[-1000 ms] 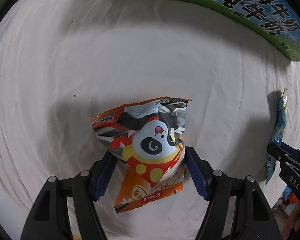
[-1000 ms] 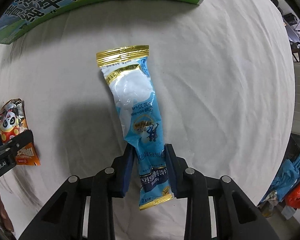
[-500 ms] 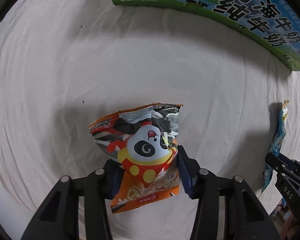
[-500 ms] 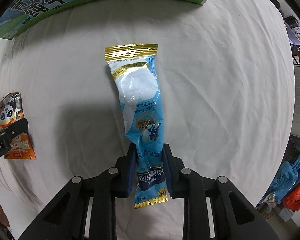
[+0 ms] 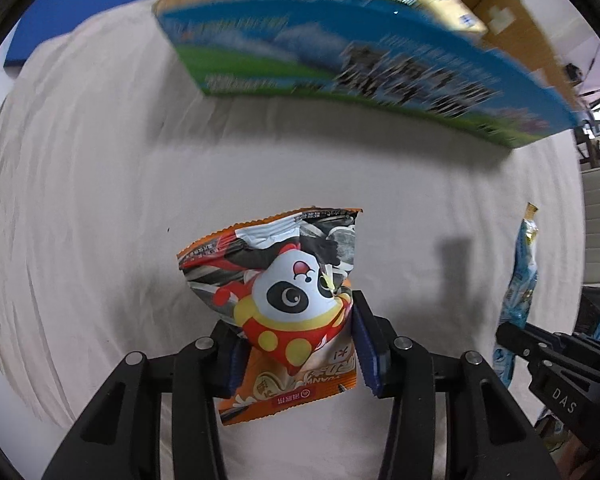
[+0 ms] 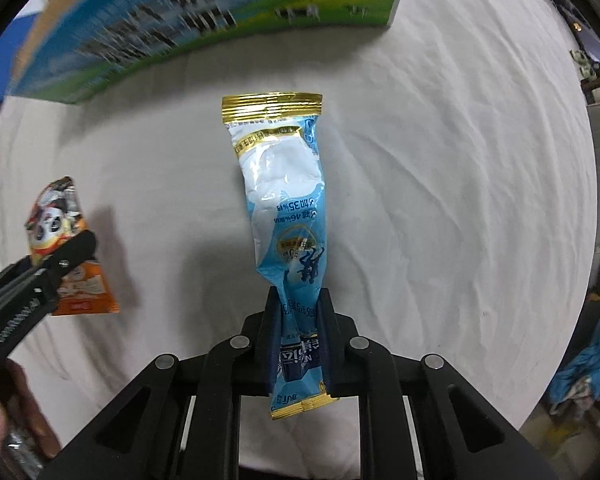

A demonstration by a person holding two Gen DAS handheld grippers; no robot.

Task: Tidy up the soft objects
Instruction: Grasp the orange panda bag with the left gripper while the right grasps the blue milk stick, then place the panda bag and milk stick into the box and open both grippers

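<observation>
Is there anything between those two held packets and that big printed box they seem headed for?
Nothing visible: only bare white cloth lies between the panda snack bag, the blue packet and the milk carton box.

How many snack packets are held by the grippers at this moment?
2. The orange panda packet is pinched in the left gripper; the long blue packet is pinched in the right gripper. Others may lie inside the box.

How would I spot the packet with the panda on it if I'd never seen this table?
Start at the big blue-and-green milk carton on the white cloth. In front of it, the left tongs pinch the panda snack packet. It is short, crumpled and orange, unlike the long light-blue, gold-edged sachet in the right tongs.
</observation>
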